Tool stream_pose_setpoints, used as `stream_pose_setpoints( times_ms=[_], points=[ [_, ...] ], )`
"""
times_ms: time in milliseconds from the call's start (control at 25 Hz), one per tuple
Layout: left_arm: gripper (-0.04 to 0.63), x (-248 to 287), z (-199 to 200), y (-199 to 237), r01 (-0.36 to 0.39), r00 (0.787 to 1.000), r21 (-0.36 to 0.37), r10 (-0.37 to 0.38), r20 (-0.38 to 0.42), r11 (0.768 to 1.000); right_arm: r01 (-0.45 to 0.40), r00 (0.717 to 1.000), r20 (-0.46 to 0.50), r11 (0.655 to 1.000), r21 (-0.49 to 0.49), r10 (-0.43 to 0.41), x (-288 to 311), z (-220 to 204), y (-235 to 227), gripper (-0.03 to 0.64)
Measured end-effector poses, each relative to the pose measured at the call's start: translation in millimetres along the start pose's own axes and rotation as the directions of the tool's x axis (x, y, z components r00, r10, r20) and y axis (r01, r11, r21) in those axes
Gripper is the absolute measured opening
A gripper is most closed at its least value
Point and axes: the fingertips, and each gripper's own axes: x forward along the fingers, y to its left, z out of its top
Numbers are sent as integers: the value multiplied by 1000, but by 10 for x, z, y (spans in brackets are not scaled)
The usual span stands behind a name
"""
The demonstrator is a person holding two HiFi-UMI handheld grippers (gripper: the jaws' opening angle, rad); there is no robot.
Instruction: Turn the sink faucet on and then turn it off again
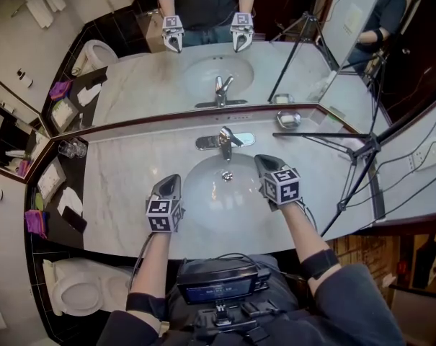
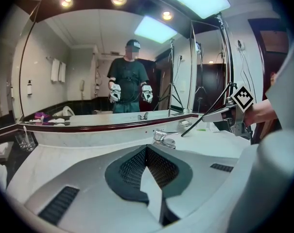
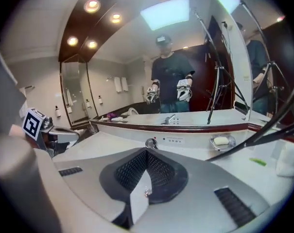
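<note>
The chrome faucet stands at the back of the white oval sink, its lever pointing toward me. I see no stream of water below the spout. My left gripper hovers over the sink's left side, jaws shut and empty. My right gripper hovers over the sink's right rim, just right of the faucet and apart from it, also shut on nothing. In the left gripper view the shut left gripper points at the faucet. In the right gripper view the right gripper points at the faucet.
A marble counter surrounds the sink, with a mirror behind. A soap dish sits at the back right. Black tripod legs cross the counter's right side. Glasses stand at the far left. A toilet is below left.
</note>
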Motion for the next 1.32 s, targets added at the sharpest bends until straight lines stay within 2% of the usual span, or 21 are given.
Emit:
stream_pose_setpoints(
  times_ms=[120,240,680,1320],
  points=[
    [3,-46,-8,-11,3,1000,-1,-3,8,1000,9,1000,25,996,87,-11,-152,-58,-9,15],
    [3,-68,28,10,5,1000,0,-5,19,1000,24,999,36,992,124,-28,-238,-90,-24,15],
    [3,-113,73,8,15,1000,10,-16,26,1000,61,998,24,996,72,-63,-360,-87,-26,12],
    [3,-90,101,100,-4,1000,4,4,30,1000,45,999,15,997,62,-46,-253,-48,-59,13]
  ],
)
